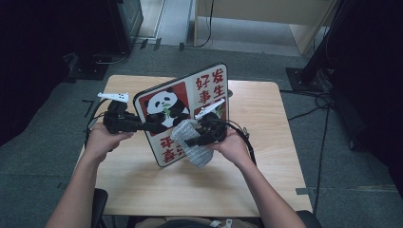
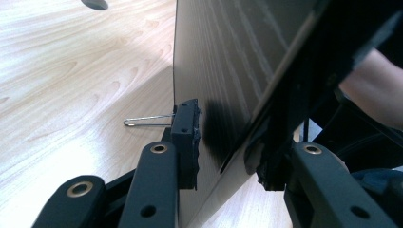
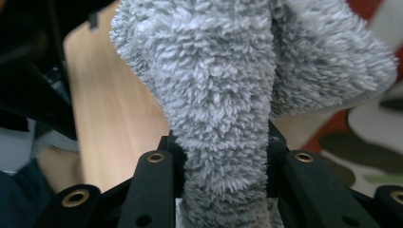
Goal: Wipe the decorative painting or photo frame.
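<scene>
A panda sign board point(image 1: 166, 107) with red characters stands tilted on the wooden table point(image 1: 266, 123). My left gripper point(image 1: 154, 126) is shut on its left edge. In the left gripper view the board point(image 2: 228, 57) runs between the jaws of this gripper point(image 2: 228, 147), a pad on each face. A thin wire loop point(image 2: 142, 121) sticks out behind the board. My right gripper point(image 1: 192, 140) is shut on a grey fluffy cloth point(image 1: 202, 154) held against the board's front. In the right gripper view the cloth point(image 3: 223, 95) bulges up from between the jaws of that gripper point(image 3: 223, 147).
The table is small, with its edges close on all sides and grey carpet around it. Cables point(image 1: 309, 111) lie on the floor at the right beside a black stand base point(image 1: 304, 76). Dark equipment point(image 1: 119, 23) stands at the back left.
</scene>
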Motion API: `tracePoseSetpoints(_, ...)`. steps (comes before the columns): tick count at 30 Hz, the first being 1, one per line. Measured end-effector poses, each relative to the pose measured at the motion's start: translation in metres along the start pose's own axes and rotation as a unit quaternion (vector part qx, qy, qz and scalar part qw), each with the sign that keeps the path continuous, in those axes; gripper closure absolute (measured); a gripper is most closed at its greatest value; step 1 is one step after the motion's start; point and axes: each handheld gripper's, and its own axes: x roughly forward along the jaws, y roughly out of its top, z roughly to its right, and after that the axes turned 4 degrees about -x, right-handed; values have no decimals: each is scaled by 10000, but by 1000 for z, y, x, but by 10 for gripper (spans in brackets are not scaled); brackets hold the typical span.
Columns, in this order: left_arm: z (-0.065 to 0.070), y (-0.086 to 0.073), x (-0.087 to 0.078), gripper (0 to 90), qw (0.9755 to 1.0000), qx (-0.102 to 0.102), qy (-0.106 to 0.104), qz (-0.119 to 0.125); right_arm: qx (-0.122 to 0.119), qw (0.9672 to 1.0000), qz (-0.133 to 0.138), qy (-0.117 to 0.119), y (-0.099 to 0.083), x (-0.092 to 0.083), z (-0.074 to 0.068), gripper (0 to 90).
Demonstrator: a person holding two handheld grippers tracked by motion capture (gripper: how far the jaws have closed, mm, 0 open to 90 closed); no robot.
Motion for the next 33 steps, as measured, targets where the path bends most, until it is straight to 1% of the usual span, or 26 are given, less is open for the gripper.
tracePoseSetpoints(2, 1, 0, -1, 668, 10000, -7, -7, -5, -4, 10000, 24, 15, 10, -6, -4, 677)
tracePoseSetpoints(4, 1, -1, -2, 676, 10000, -4, 19, -17, -91, 9999, 49, -30, 20, -12, -8, 677)
tracePoseSetpoints(9, 1, -2, -6, 692, 10000, -3, 37, 22, -199, 9997, 120, -82, 41, -24, -16, 676)
tracePoseSetpoints(11, 1, -3, -8, 693, 10000, -23, 40, 47, -243, 9995, 131, -123, 49, -29, -19, 676)
tracePoseSetpoints(16, 1, -7, -13, 696, 9999, -92, 66, 109, -373, 9988, 265, -157, 68, -42, -24, 675)
tracePoseSetpoints(19, 2, -9, -15, 710, 9998, -79, 104, 139, -466, 9984, 290, -163, 79, -46, -28, 675)
tracePoseSetpoints(21, 2, -11, -16, 725, 9998, -55, 134, 169, -576, 9976, 338, -192, 87, -50, -31, 674)
tracePoseSetpoints(26, 4, -13, -17, 751, 9996, 7, 214, 209, -718, 9965, 369, -230, 107, -57, -39, 673)
tracePoseSetpoints(30, 5, -13, -17, 761, 9995, 75, 228, 211, -850, 9950, 337, -404, 122, -60, -46, 672)
tracePoseSetpoints(33, 4, -14, -17, 762, 9995, 87, 199, 216, -892, 9944, 315, -462, 131, -58, -47, 670)
